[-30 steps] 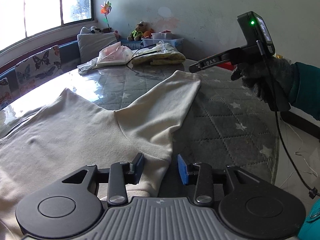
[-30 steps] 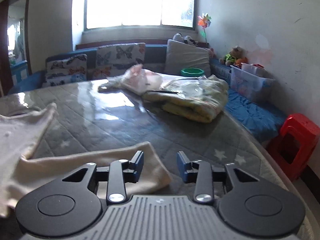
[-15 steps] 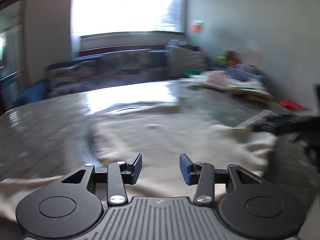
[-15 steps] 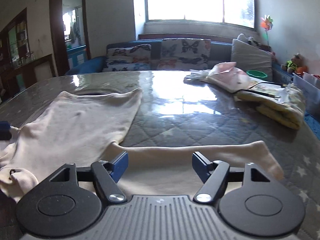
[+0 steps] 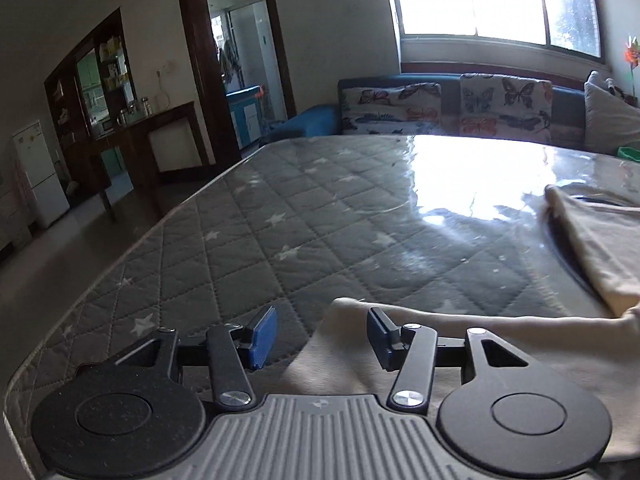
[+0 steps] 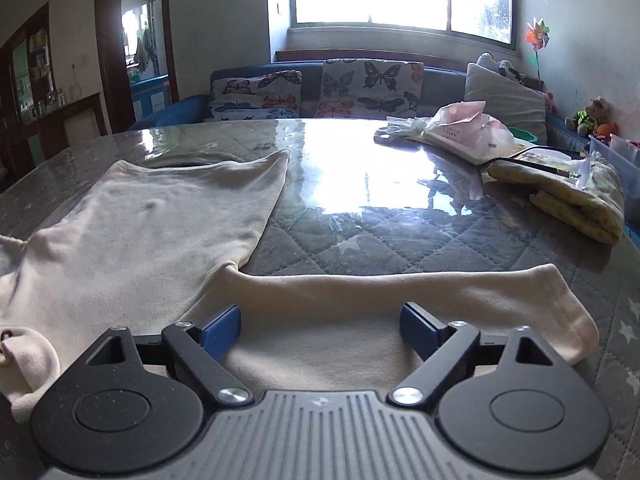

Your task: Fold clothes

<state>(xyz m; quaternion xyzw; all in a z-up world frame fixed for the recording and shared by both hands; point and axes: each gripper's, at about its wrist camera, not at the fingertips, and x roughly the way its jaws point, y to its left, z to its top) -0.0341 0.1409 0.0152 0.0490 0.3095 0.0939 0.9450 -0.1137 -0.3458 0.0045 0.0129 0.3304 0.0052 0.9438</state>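
A cream long-sleeved top (image 6: 160, 220) lies spread flat on the grey quilted table (image 6: 380, 216). Its right sleeve (image 6: 400, 300) stretches sideways just in front of my right gripper (image 6: 320, 330), which is open wide and empty, low over the sleeve. In the left wrist view my left gripper (image 5: 322, 336) is open and empty over the cuff end of the other sleeve (image 5: 460, 344). The top's body (image 5: 600, 240) shows at the right edge there.
A folded yellow garment (image 6: 568, 192) and a pink-and-white plastic bag (image 6: 460, 132) lie at the table's far right. A sofa with butterfly cushions (image 6: 320, 88) stands behind. The table's left edge (image 5: 120, 264) drops to the floor.
My left gripper has swung left from the right sleeve and body to the other sleeve's cuff. My right gripper has drawn back, turned left and opened wider over the right sleeve.
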